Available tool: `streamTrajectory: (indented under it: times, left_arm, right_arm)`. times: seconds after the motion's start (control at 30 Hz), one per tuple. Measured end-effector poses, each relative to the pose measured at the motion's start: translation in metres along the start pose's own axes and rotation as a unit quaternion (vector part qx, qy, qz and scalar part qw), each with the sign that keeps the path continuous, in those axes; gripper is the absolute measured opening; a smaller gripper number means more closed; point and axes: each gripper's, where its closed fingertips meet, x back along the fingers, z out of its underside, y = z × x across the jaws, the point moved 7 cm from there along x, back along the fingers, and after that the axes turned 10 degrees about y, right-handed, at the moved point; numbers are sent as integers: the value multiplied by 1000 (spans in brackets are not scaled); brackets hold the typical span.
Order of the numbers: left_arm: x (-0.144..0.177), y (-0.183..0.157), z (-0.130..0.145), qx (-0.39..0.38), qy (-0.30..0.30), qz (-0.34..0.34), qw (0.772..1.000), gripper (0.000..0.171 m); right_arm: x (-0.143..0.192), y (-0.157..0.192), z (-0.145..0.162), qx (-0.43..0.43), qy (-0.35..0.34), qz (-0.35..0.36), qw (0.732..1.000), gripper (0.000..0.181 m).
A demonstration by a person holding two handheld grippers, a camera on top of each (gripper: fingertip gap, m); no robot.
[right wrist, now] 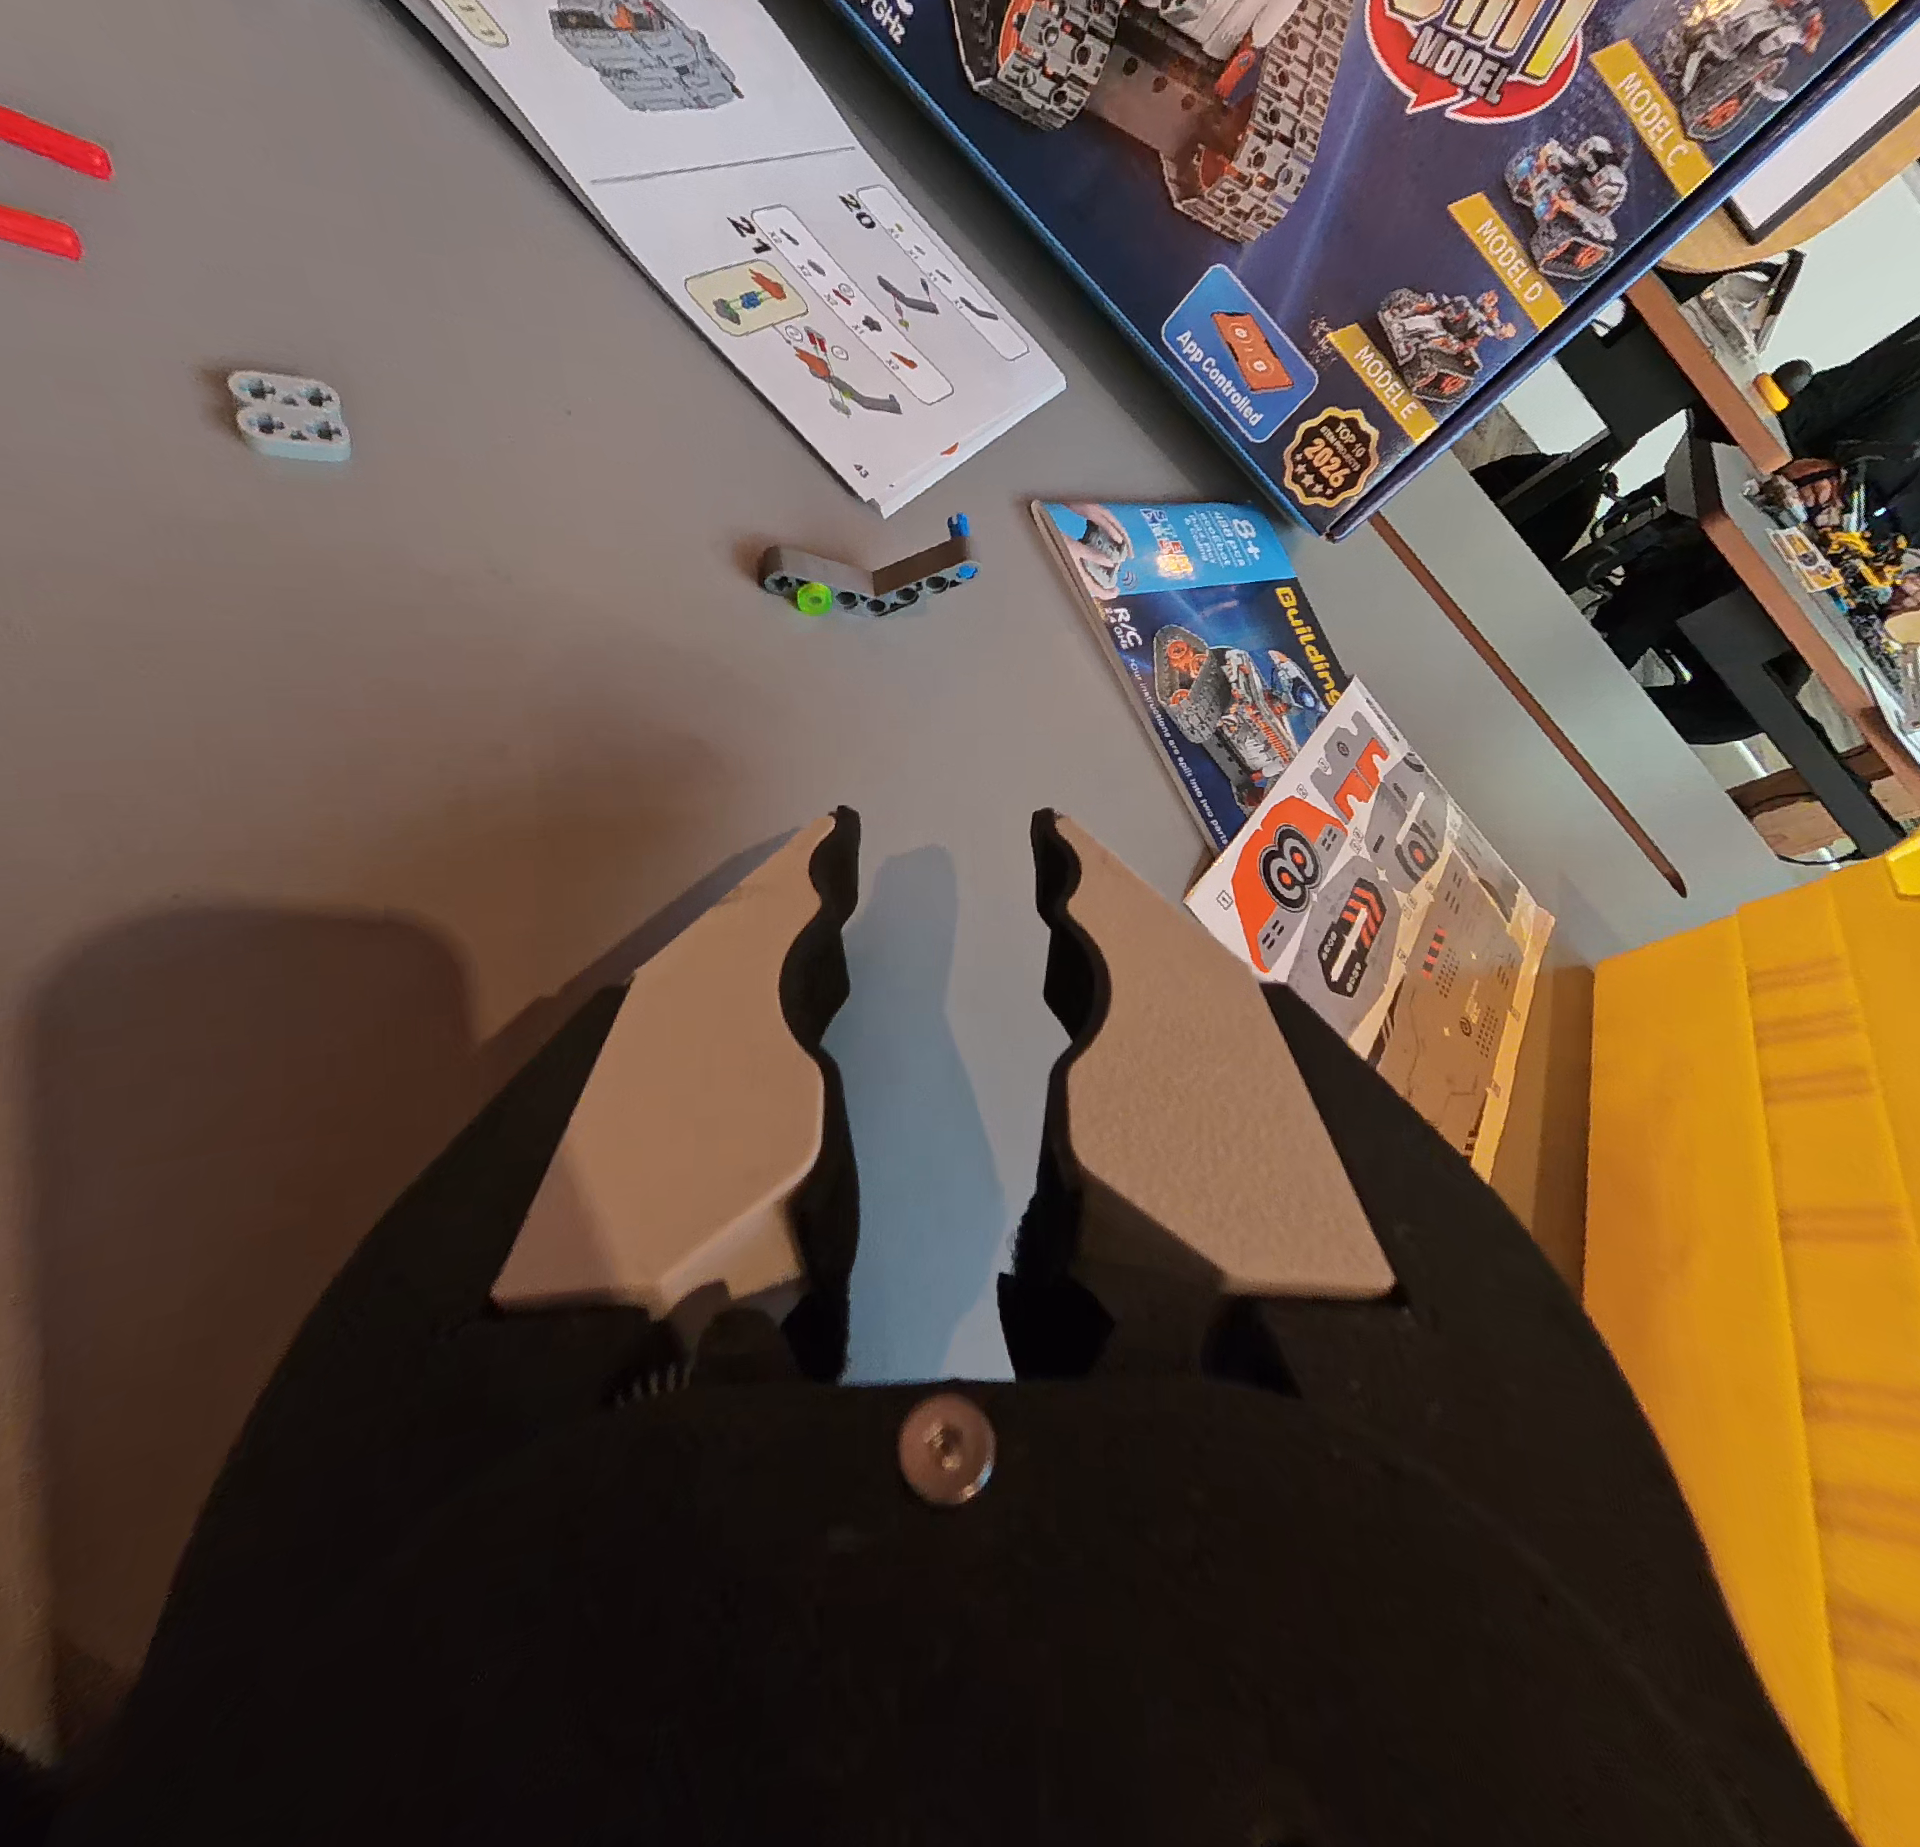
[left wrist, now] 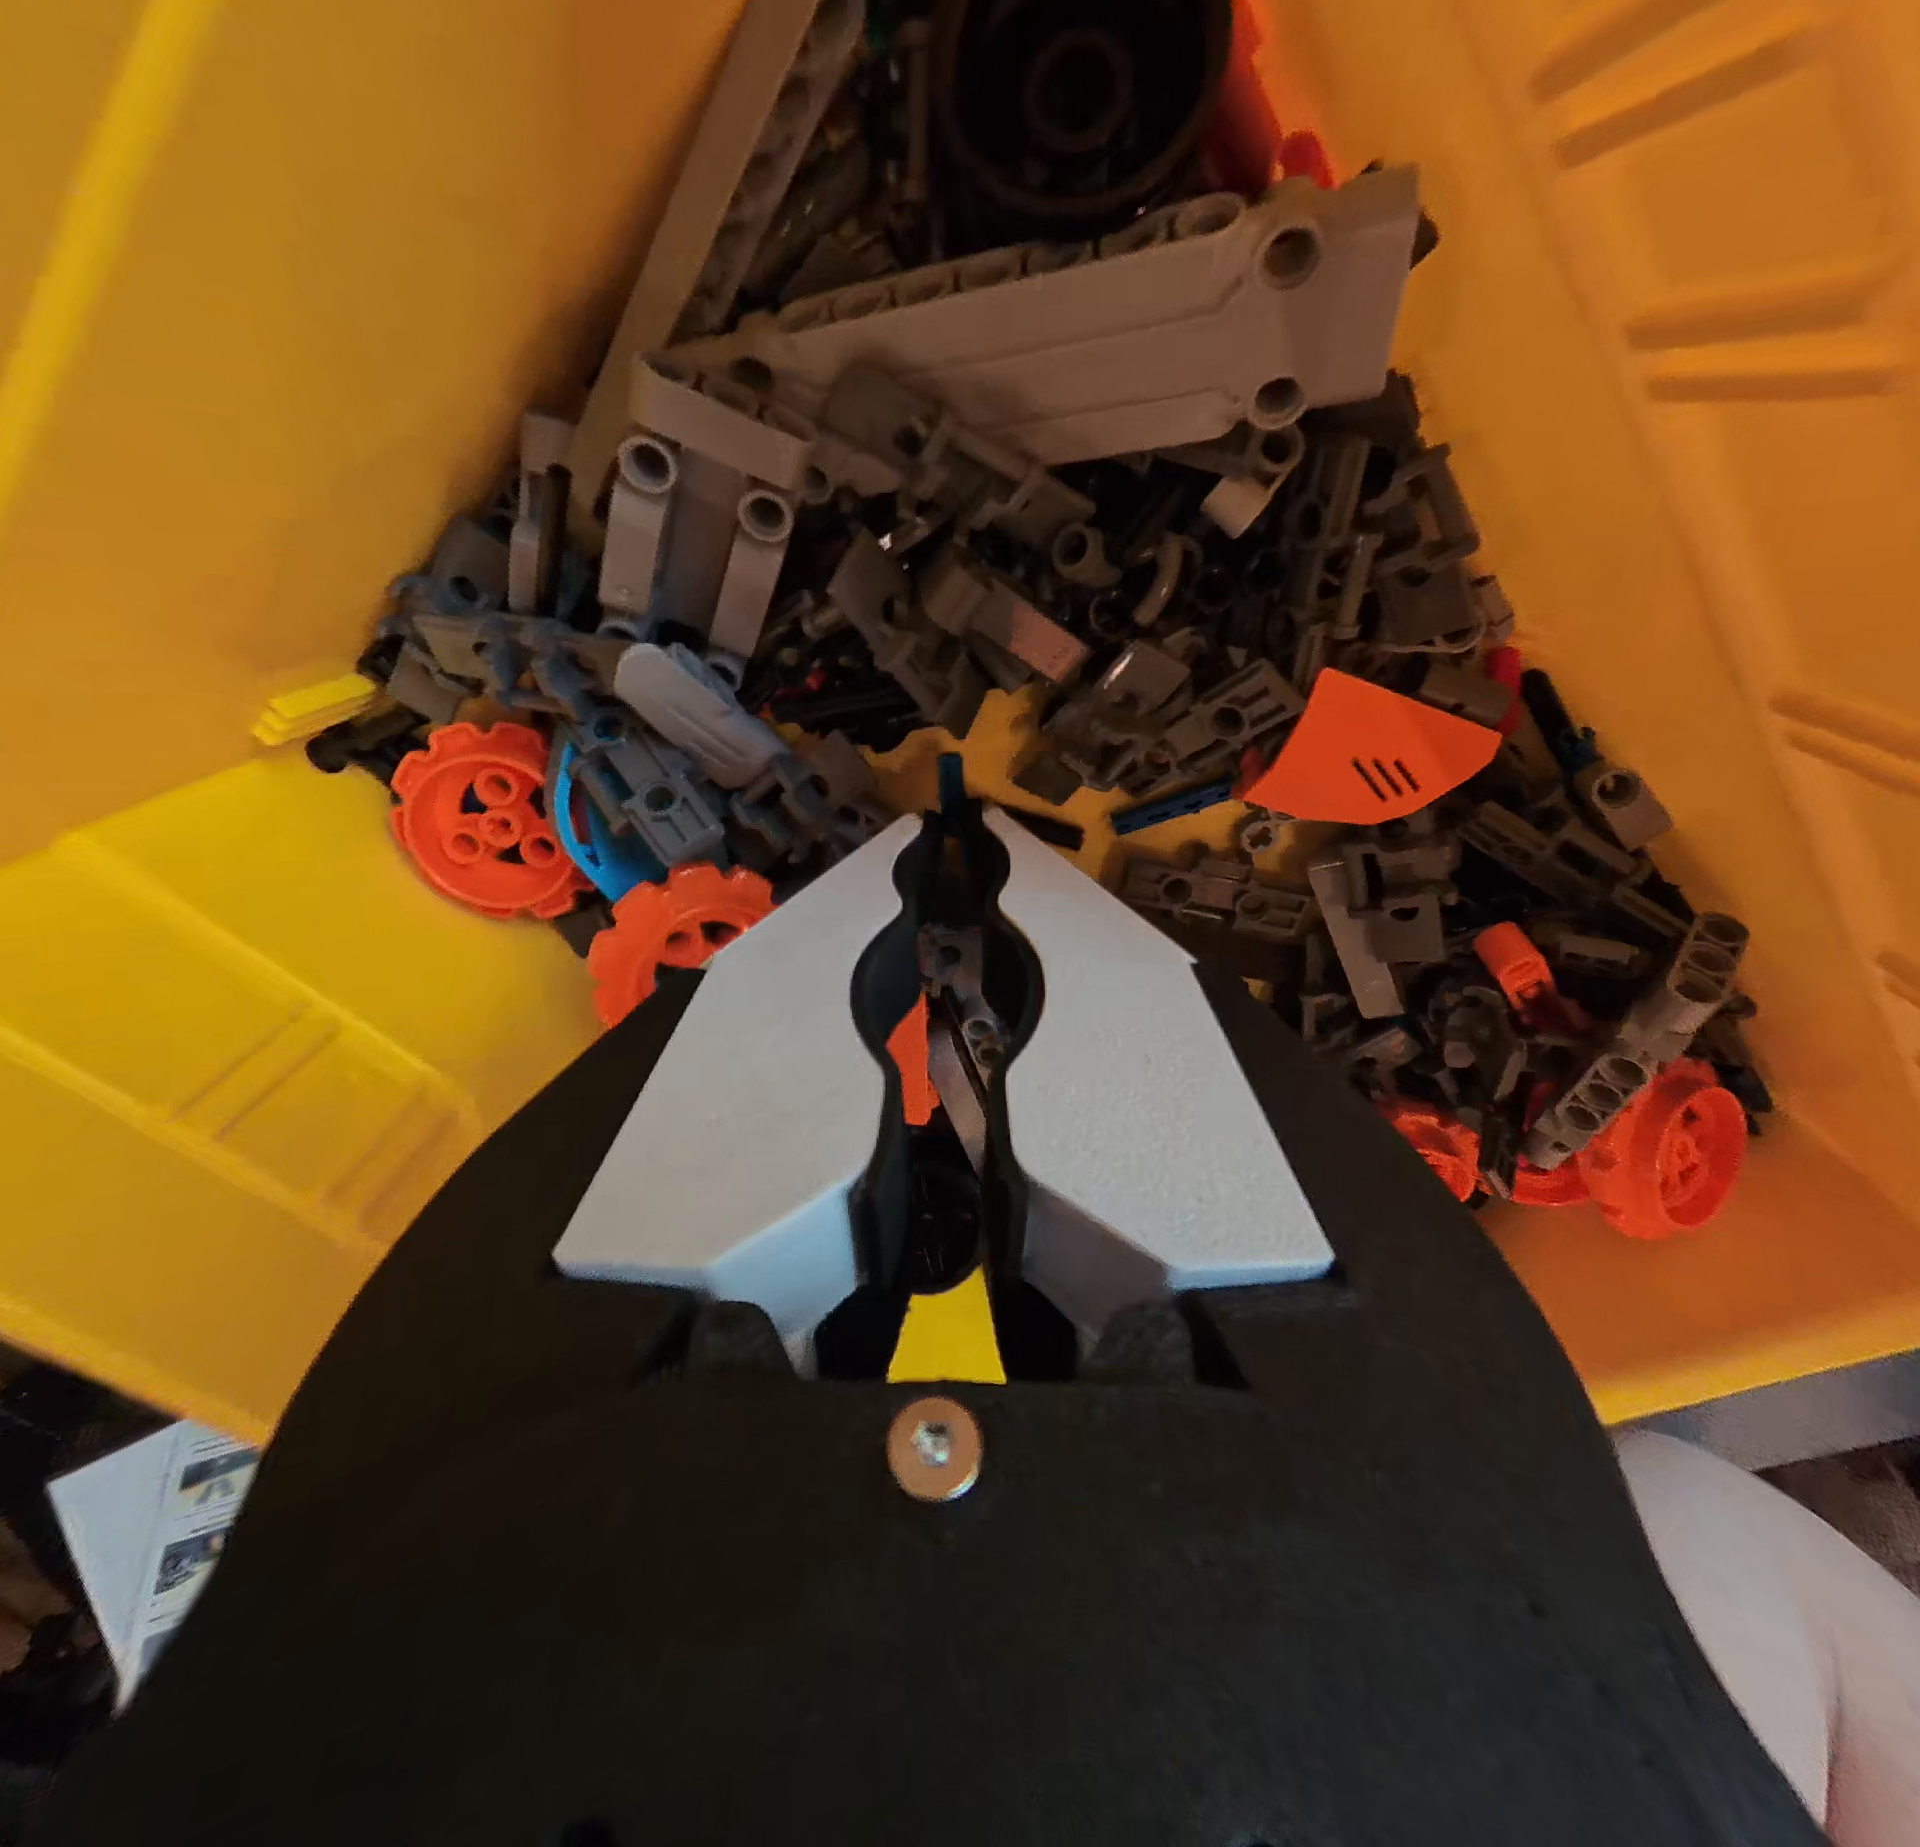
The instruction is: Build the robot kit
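Note:
In the left wrist view my left gripper (left wrist: 951, 821) reaches into a yellow bin (left wrist: 312, 343) holding a pile of grey and black building parts (left wrist: 1039, 550). Its fingers are shut, and a small dark blue pin (left wrist: 950, 771) sticks out from between the tips, pinched there just above the pile. Orange gear wheels (left wrist: 483, 821) lie to the left of the tips and an orange curved panel (left wrist: 1361, 748) to the right. In the right wrist view my right gripper (right wrist: 945, 826) is open and empty above a grey table (right wrist: 468, 706). A bent grey beam with green and blue pins (right wrist: 873, 582) lies ahead of it.
A black tyre (left wrist: 1081, 72) sits at the far end of the bin. On the table lie an open instruction booklet (right wrist: 727, 187), a blue toy box (right wrist: 1351, 135), a small booklet (right wrist: 1205, 654), a sticker sheet (right wrist: 1392, 924), two small light grey plates (right wrist: 289, 415) and red sticks (right wrist: 52, 150). The yellow bin (right wrist: 1745, 1278) stands at the right. My hands' fingertips stand some 60 cm from each other.

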Motion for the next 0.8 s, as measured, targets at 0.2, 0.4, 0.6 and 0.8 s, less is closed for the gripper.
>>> streamTrajectory:
  times: [0.2, 0.4, 0.6, 0.8]
  left_arm:
    - [42, -8, 18, 50, -73, -33, 996, 2]
    - [76, -30, 53, 87, -174, -23, 981, 2]
    - [70, -39, 72, 114, -192, 0, 975, 2]
    - [73, -62, 78, 106, -263, 39, 958, 2]
  right_arm:
    - [2, -2, -1, -16, -15, -9, 1000, 34]
    - [8, -2, -4, -15, -32, -4, 999, 34]
    - [16, -2, -8, -11, -55, 6, 998, 34]
    - [17, 0, -10, -4, -61, 0, 998, 33]
